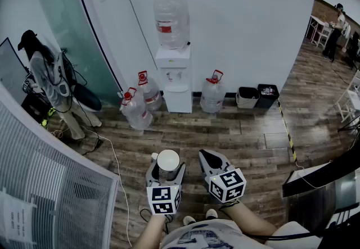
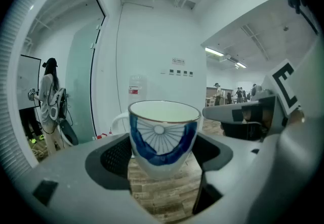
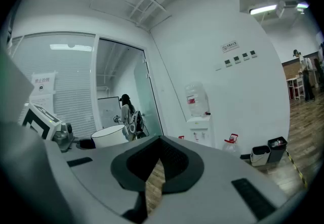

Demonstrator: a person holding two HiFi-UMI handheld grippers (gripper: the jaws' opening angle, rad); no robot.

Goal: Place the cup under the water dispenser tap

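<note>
Cup (image 2: pixel 162 134), white with a blue pattern, stands upright, pinched between the wide-set jaws of the left gripper (image 1: pixel 166 168). It is up in the air near the person, well apart from the water dispenser (image 1: pixel 172 73) at the far wall. Just to its right, the right gripper (image 1: pixel 203 157) has its jaws pressed together on nothing.

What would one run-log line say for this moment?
left gripper: shut on cup | right gripper: shut, empty | water dispenser: ahead, not reached
</note>
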